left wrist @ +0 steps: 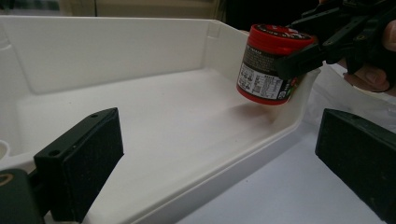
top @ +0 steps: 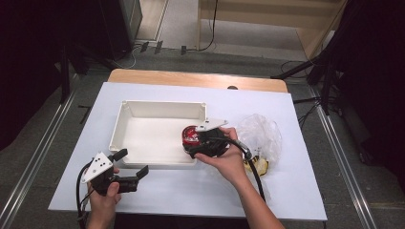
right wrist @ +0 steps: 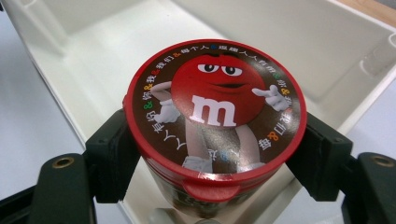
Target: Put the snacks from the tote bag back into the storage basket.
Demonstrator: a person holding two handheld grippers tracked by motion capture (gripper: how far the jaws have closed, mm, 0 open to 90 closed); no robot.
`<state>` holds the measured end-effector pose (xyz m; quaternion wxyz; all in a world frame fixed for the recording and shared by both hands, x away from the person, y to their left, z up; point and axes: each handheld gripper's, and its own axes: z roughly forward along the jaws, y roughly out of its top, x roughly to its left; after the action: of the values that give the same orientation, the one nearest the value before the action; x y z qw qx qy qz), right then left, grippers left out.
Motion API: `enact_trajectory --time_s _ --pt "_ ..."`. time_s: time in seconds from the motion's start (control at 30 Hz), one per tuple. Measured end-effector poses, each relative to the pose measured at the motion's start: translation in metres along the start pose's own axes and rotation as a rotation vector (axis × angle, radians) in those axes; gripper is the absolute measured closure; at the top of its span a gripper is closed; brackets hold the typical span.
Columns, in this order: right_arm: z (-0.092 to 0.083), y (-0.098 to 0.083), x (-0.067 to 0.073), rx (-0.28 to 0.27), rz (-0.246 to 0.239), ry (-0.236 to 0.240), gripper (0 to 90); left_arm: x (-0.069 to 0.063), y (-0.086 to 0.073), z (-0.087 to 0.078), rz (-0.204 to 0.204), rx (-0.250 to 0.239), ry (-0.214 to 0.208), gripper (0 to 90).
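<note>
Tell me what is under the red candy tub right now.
Bare white tray floor lies under the red candy tub, which the right hand-held gripper holds raised near the tray's corner. The tub hides its own underside.

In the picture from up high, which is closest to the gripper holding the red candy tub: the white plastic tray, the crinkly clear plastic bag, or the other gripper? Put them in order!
From the right gripper:
1. White plastic tray, directly underneath.
2. Crinkly clear plastic bag, on its right.
3. Left gripper, at the tray's front-left corner.
</note>
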<state>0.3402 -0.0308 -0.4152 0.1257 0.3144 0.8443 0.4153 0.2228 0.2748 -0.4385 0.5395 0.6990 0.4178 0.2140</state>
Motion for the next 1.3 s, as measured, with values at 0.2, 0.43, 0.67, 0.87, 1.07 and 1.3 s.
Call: enact_trajectory --time_s 0.2,0.43,0.67,0.87,1.07,1.3 --pt "0.002 -0.001 0.002 0.000 -0.022 -0.007 25.4 0.000 0.000 0.000 -0.001 0.001 0.000 1.1" --pt "0.005 -0.002 0.005 0.018 -0.043 -0.024 25.4 0.000 0.000 0.000 0.000 0.001 0.002 1.1" --pt "0.009 -0.002 0.006 0.043 -0.054 -0.004 25.3 0.001 0.000 0.000 -0.005 0.000 0.003 1.1" --pt "0.010 -0.002 0.008 0.048 -0.057 -0.006 24.9 0.002 0.000 0.000 -0.008 -0.001 0.005 1.1" --pt "0.001 0.001 0.003 0.002 -0.027 -0.005 27.7 0.002 0.000 0.000 -0.006 0.002 0.004 1.1" --pt "-0.012 -0.001 -0.004 -0.050 0.019 -0.033 21.5 0.002 0.000 0.000 -0.005 0.002 0.005 1.1"
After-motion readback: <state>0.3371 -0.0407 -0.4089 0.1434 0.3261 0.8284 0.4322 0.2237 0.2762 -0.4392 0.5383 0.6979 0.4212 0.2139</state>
